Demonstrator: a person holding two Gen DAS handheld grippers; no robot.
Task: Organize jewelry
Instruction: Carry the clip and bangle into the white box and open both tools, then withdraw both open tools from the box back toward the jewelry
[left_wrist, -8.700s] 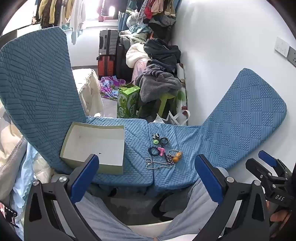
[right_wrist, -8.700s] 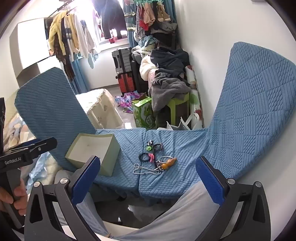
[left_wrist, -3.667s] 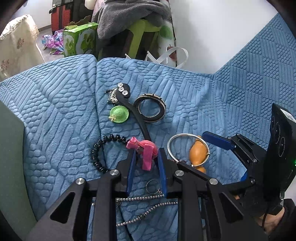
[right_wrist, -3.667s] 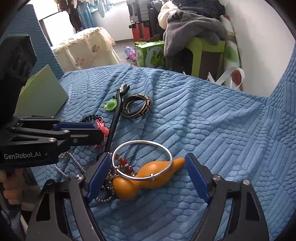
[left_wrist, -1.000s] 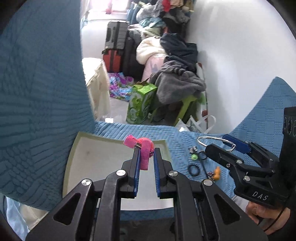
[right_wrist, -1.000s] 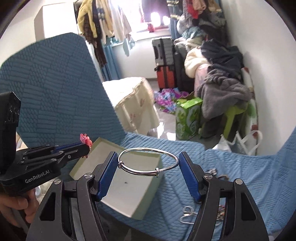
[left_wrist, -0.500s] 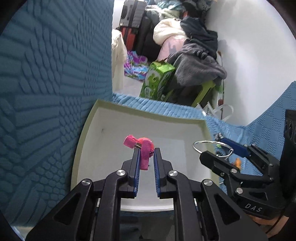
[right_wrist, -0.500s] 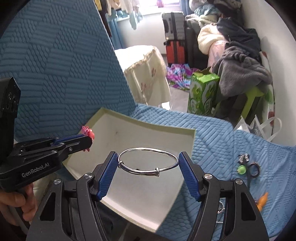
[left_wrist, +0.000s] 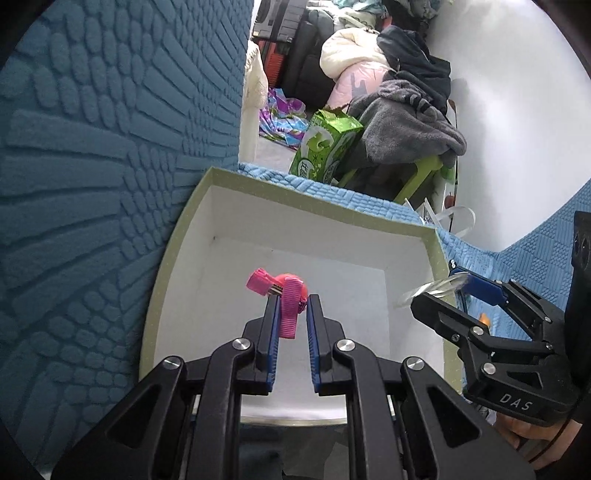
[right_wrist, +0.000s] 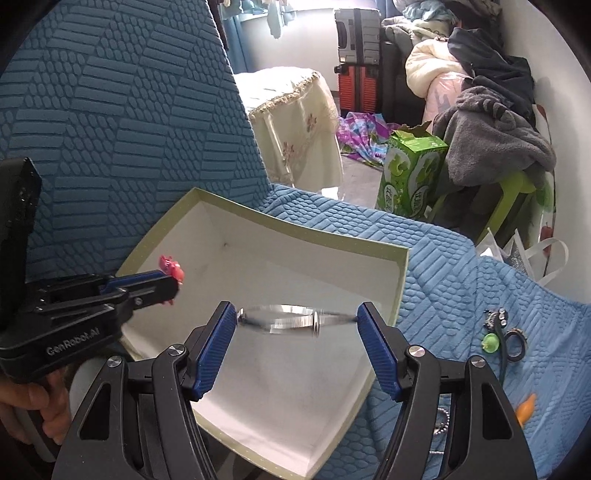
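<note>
Left wrist view showed the pink hair clip (left_wrist: 282, 295) at frame centre, pinched between the nearly closed left gripper (left_wrist: 291, 308) fingers above the open box (left_wrist: 177, 236). Right wrist view showed the silver bangle (right_wrist: 295, 319), blurred, spanning the wide-set right gripper (right_wrist: 297, 325) fingers, gripped over the box's white interior.

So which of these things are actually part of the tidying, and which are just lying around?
Part of the job:
- pink hair clip, in the left gripper
- silver bangle, between the right gripper fingers
- open box
- black ring and green charm on the blue cover

Just lying about:
- green carton
- grey clothes
- suitcase
</note>
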